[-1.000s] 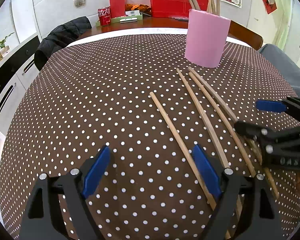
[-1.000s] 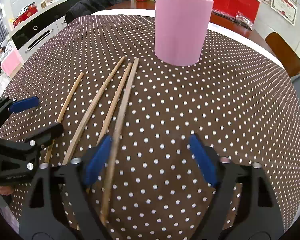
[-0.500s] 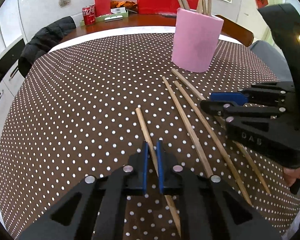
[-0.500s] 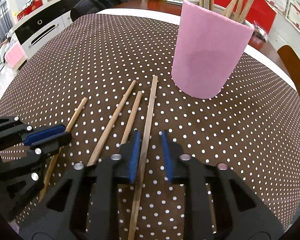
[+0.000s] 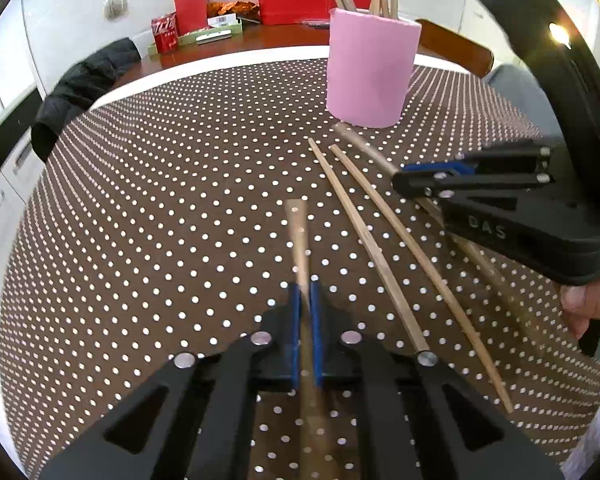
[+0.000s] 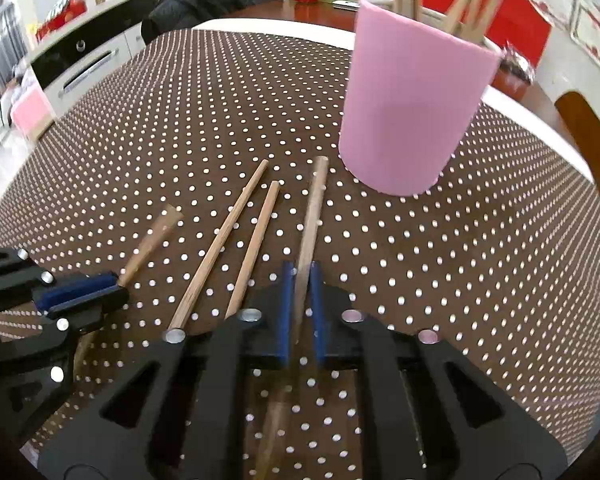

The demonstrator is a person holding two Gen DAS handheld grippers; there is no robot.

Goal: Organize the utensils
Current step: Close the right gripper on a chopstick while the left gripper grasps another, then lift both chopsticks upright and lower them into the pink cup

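Fingers first: on our left gripper the blue pads are pinched onto the leftmost chopstick, and on our right gripper they are pinched the same way onto the rightmost chopstick.

Both grips sit well back along the stick, so a long front end pokes out — that is the worry. A thin round stick held by narrow pads can swivel or slide, and its tip could then miss the rim of the pink cup or knock the sticks already standing in it (the cup looks light enough to tip).

Two more chopsticks lie flat on the dotted tablecloth between the held ones.

Left to right, both grippers are low and pointed toward the cup, the right one nearer to it.
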